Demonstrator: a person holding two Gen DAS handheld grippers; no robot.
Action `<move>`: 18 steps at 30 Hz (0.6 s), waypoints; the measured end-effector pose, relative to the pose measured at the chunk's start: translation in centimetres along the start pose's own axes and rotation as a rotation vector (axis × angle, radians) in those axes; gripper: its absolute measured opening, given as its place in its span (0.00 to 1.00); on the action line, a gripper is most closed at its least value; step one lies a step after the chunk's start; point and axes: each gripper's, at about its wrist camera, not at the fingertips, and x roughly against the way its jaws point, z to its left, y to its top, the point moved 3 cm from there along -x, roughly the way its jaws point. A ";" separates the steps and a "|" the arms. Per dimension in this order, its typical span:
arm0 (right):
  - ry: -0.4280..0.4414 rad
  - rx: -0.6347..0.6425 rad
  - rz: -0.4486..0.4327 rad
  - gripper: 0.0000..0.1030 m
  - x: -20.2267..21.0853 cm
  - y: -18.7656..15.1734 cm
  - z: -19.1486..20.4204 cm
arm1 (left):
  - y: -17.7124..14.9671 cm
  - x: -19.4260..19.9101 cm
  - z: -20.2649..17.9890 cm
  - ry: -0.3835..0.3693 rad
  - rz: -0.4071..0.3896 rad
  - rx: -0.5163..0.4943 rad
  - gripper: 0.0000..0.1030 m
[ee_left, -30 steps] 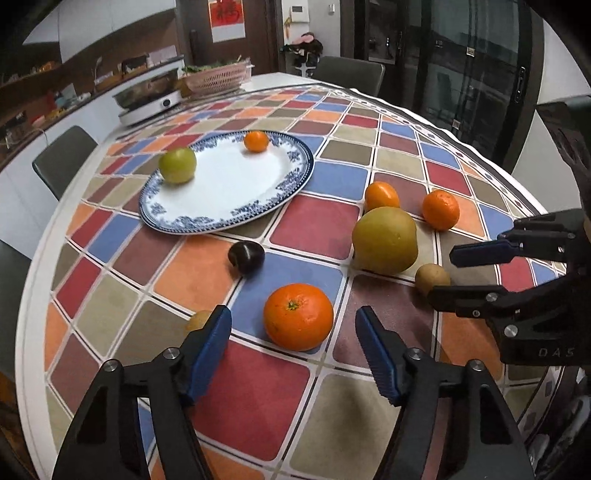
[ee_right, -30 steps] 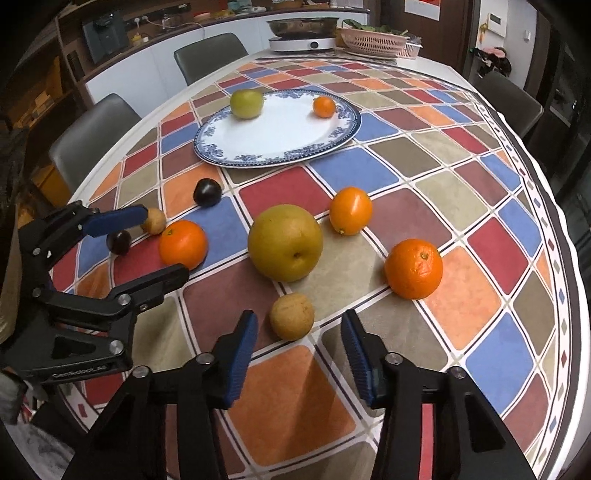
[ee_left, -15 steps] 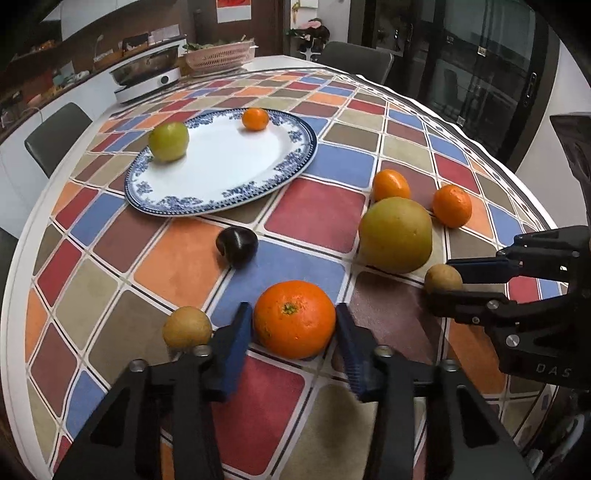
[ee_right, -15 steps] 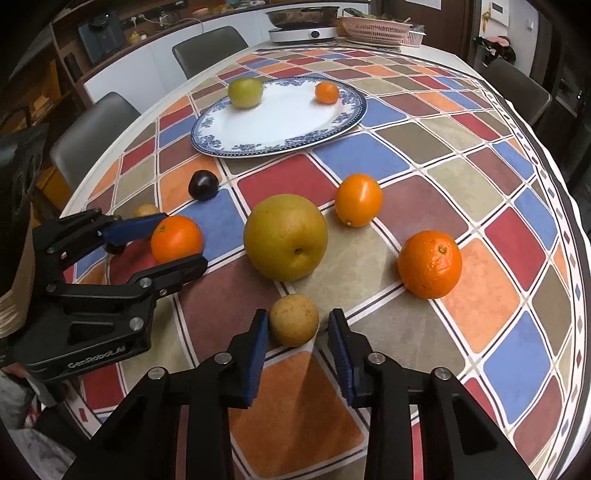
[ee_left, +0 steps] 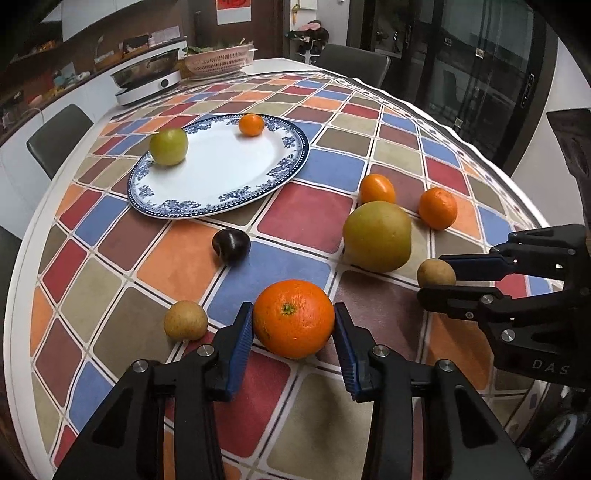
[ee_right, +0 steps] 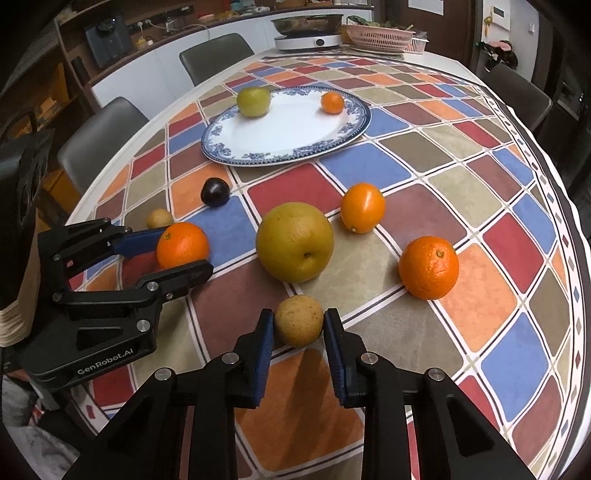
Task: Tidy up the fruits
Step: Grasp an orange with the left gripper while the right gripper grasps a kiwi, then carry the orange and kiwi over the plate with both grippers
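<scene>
Fruit lies scattered over a round table [ee_right: 480, 184] covered in a cloth of coloured squares. Nearest the person, a large orange [ee_left: 293, 317] sits on the cloth between the blue pads of the left gripper [ee_left: 293, 332], whose fingers have closed in until both pads touch its sides. Beside it, to the right, a small brown fruit [ee_right: 298, 320] sits on the cloth between the pads of the right gripper [ee_right: 298, 336], which press against it in the same way. Both fruits appear to rest on the table.

Just behind the small brown fruit stands a big yellow-green pomelo [ee_right: 294, 242]. To its right are a smooth oval orange [ee_right: 362, 207] and, nearer the table edge, a round orange [ee_right: 428, 266], each apart from the others. Left of the pomelo, a dark plum [ee_left: 231, 245] lies alone on a blue square, and a second small brown fruit [ee_left: 185, 319] sits just left of the left gripper's finger.

Farther back, a large oval white plate [ee_left: 221, 206] with a blue patterned rim holds two fruits well apart: a green apple [ee_left: 168, 146] at its left edge and a small tangerine [ee_left: 251, 124] at its far edge.

Beyond the table's far side sit a metal pan on a white cooker [ee_right: 308, 35] and a pink basket [ee_right: 380, 37], with grey chairs [ee_right: 99, 144] around the table
</scene>
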 end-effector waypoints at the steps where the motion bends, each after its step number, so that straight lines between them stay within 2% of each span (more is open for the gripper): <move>1: 0.002 0.001 -0.005 0.28 0.2 0.0 0.0 | 0.0 0.2 -0.1 0.000 -0.002 0.002 0.40; 10: 0.034 0.016 -0.055 0.27 2.2 0.3 0.9 | 0.1 2.7 -0.4 0.002 -0.031 0.029 0.40; 18: 0.059 0.018 -0.113 0.28 4.3 1.4 1.1 | 2.0 5.5 -0.8 0.014 -0.103 0.027 0.40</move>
